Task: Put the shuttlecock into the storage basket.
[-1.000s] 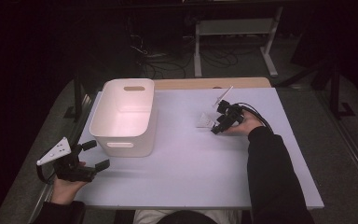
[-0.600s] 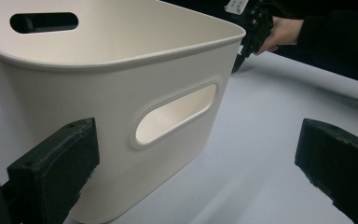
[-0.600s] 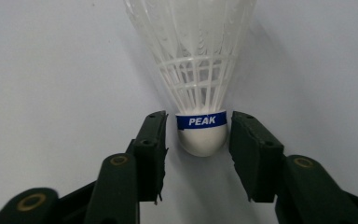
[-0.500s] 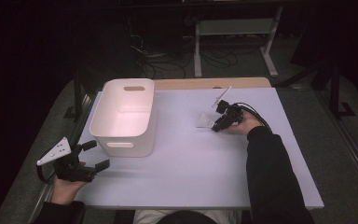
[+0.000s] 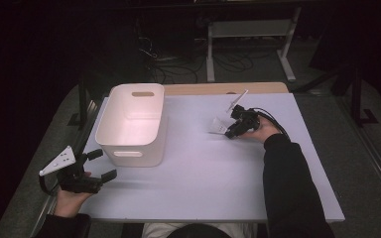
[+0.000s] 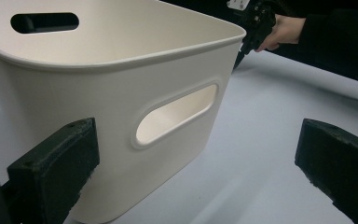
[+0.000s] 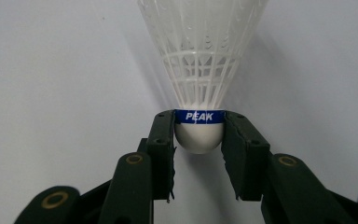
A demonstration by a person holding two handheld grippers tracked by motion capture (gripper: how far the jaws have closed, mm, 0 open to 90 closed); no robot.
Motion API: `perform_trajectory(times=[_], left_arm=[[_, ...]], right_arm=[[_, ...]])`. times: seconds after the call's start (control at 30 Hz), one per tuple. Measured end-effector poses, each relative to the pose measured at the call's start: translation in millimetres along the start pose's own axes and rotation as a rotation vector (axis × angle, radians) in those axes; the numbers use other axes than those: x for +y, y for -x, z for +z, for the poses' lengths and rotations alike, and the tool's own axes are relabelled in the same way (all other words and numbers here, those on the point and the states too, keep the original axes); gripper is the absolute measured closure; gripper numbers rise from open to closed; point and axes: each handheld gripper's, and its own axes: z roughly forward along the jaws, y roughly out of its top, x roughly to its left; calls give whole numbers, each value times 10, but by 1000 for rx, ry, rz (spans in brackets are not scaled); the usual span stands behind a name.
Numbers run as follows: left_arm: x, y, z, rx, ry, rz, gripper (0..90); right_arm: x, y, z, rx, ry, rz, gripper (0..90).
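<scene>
Your bin [image 5: 131, 124] looks smooth glossy plastic; the shuttlecock [image 7: 199, 70] skirt is plastic mesh; worktop [image 5: 203, 168] matt.

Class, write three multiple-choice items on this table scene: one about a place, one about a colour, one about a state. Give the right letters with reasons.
1. Where does the white bin stand on the table?
A. towards the left side
B. at the right edge
C. on the floor

2. What colour is the band on the shuttlecock?
A. red
B. blue
C. green

3. What is the state of the right hand-held gripper?
A. open, holding nothing
B. shut on the bin's rim
C. shut on the shuttlecock

Answers:
1 A: in the high view the bin sits left of the table's middle, just beyond the left hand-held gripper.
2 B: the right gripper view shows a blue band printed PEAK above the white base.
3 C: its two jaws press on either side of the shuttlecock's base.
</scene>
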Motion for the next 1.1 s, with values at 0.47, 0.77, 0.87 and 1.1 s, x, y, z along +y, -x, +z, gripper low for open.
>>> perform_trajectory(times=[0.47,0.77,0.87,1.1], left_arm=[[1,2,-2,0,1,-1,0],[1,-2,2,3,-4,4,0],[1,-1,3,3,-4,3,0],[1,0,4,2,-5,4,0]], right_arm=[[13,-46,-177,-1,56,16,639],[51,-135,-289,-4,81,2,639],[84,-184,-359,-9,95,-9,640],[119,-238,-448,-10,103,-16,640]])
